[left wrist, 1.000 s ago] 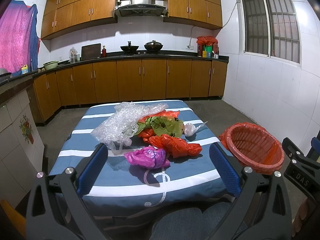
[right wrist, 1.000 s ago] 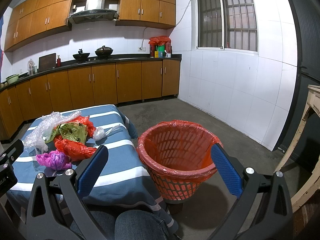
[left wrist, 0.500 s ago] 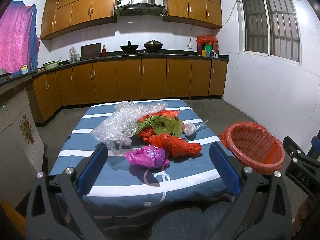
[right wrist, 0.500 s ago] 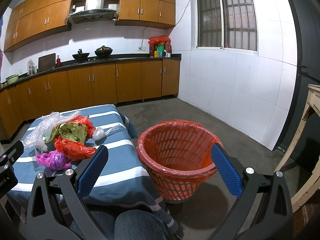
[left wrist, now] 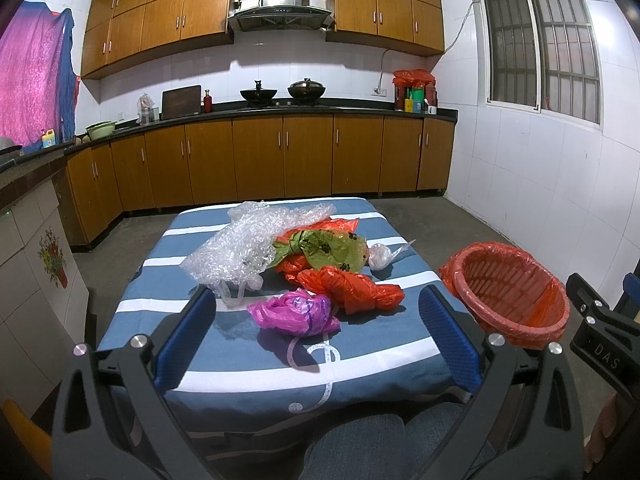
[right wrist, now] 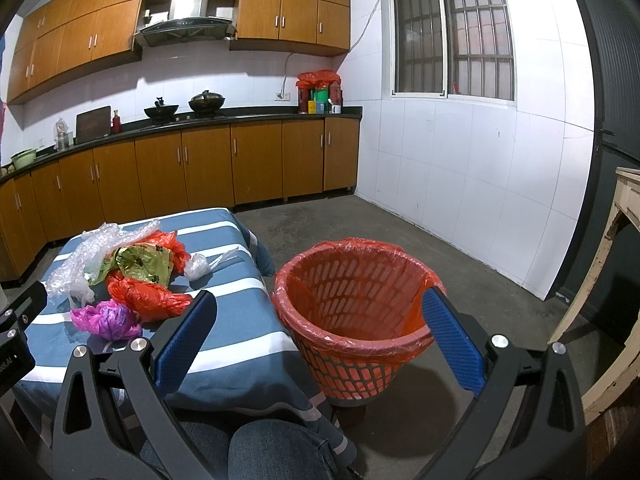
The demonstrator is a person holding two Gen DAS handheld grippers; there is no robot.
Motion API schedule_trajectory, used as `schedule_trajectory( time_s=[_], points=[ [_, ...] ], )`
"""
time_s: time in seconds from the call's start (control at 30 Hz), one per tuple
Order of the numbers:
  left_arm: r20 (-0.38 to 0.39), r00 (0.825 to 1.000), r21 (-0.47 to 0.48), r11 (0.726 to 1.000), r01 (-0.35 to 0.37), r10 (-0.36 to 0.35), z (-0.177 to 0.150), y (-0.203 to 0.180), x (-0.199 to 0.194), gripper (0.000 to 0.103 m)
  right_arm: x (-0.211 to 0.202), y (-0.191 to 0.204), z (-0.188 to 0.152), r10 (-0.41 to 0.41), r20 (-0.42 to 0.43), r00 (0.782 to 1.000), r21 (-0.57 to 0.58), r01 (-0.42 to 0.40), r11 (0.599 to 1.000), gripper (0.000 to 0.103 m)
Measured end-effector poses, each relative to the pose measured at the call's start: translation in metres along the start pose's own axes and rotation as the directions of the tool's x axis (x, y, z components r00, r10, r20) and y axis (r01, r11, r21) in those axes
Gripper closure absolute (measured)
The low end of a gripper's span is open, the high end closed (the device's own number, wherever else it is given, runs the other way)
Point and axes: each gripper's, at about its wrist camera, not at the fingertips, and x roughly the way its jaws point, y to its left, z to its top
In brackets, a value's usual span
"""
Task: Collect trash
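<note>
hovering over the trash pile, nothing picked up yet

the left gripper (left wrist: 316,344) hung above the near edge of the striped tabletop (left wrist: 248,356), its jaws spread wide and empty, framing the purple bag (left wrist: 296,312). just beyond that lay the orange bag (left wrist: 352,286), the green printed bag (left wrist: 332,246), a small white wad (left wrist: 380,256) to the right, and the bubble wrap (left wrist: 248,246) to the far left, all heaped in the middle. the right gripper (right wrist: 320,340) was also released and held nothing, aimed at the orange lined basket (right wrist: 352,292), which stood on the floor just beside the tabletop's right edge and looked empty.

the collecting step appeared to be only starting. the next move probably called for lowering the left jaws around the purple bag, the nearest piece, pinching the crumpled plastic firmly, then carrying it right to the basket.

against the earlier frames almost nothing differed: the trash lay in the same arrangement, both jaws kept the same spread, and the views had shifted only slightly.
</note>
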Motion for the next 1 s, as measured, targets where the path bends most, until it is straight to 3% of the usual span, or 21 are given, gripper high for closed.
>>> schedule_trajectory(
  time_s=[1.0],
  points=[
    [-0.008,1.0,-0.002,1.0,-0.001,0.001,-0.0004,-0.0006,0.0007,0.004,0.0034,-0.0002,-0.0011,0.002,-0.004,1.0,0.001,-0.002,1.0,0.002]
  ],
)
